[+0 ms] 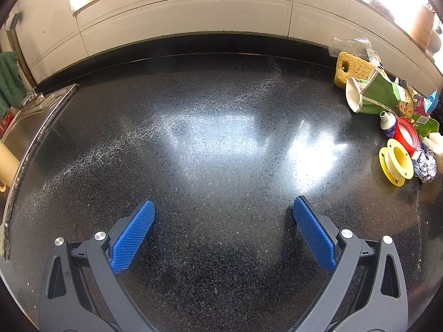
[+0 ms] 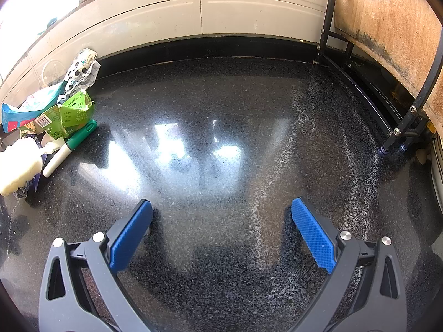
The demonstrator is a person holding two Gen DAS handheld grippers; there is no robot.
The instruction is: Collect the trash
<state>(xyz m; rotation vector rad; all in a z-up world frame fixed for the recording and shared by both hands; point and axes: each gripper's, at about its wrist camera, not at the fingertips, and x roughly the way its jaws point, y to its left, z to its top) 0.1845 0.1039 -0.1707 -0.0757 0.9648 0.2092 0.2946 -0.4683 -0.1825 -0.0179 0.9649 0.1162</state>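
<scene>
Trash sits piled between both claws. Only the left view shows the yellow sponge (image 1: 351,67), green carton (image 1: 380,96), red lid (image 1: 406,135), yellow spool (image 1: 396,161) and foil ball (image 1: 426,166), at three o'clock, plus the steel sink (image 1: 27,121) at nine. Only the right view shows a green-capped marker (image 2: 70,146) at nine o'clock, long axis slanting, cap toward the tiled wall (image 2: 249,8), and a black rack (image 2: 409,110) at three. Speckled black counter (image 2: 221,144) glares. Left claw (image 1: 223,207) and right claw (image 2: 221,207) gape wide, empty.
</scene>
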